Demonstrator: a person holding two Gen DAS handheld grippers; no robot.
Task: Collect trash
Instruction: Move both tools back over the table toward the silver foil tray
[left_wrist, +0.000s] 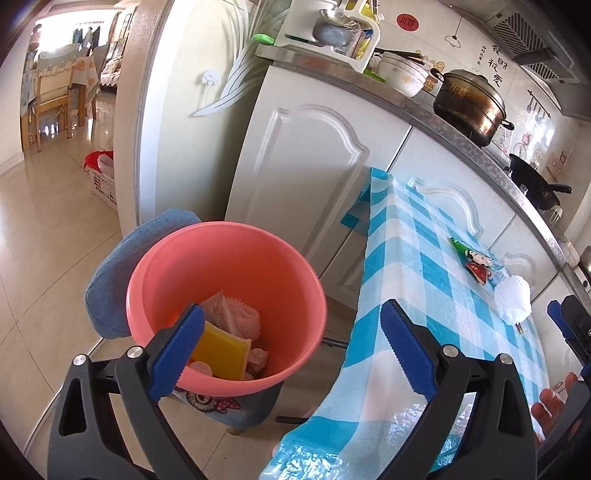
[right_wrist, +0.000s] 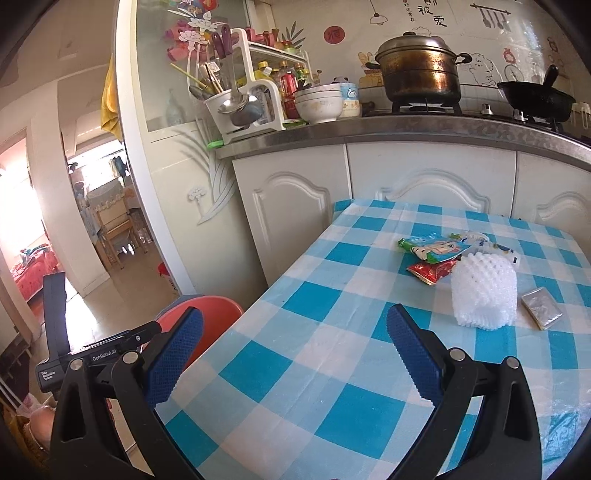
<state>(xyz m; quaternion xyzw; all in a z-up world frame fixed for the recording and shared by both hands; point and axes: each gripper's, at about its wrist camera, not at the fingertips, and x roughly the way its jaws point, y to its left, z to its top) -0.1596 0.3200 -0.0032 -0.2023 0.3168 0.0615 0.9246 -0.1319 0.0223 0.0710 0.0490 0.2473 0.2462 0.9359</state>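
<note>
The left tool (left_wrist: 291, 350) stood with its ribbed blue pads wide apart and nothing between them, hanging over the gap between a pink plastic bucket (left_wrist: 225, 306) and the edge of the worktop (left_wrist: 406, 258). The bucket was round and smooth-walled, flaring toward its rim, and it sat on a small stool with a blue fabric cushion (left_wrist: 122, 273) behind it. Inside lay crumpled pale wrappers with zigzag-cut edges (left_wrist: 236, 314) and a flat yellow packet (left_wrist: 221, 350).

The right tool (right_wrist: 295, 354) was likewise spread wide and empty, its textured blue pads framing a bare stretch of the worktop's glossy blue-and-white checked cloth (right_wrist: 295, 332). Farther along that cloth the remaining trash lay grouped together: a white foam net sleeve (right_wrist: 484, 295), knobbly and tube-shaped, standing on end; a crinkled green and blue snack wrapper (right_wrist: 432, 249) just behind it; a small red wrapper (right_wrist: 430, 271) partly under the green one; and a flat silvery foil packet (right_wrist: 542, 308) just beside the foam. None of these touched the right tool.

Beyond the worktop ran white panelled cupboard doors (right_wrist: 295, 206) under a speckled grey kitchen counter carrying a tarnished metal steamer pot (right_wrist: 421, 72), a black wok (right_wrist: 535, 98) and stacked white bowls (right_wrist: 319, 101).
</note>
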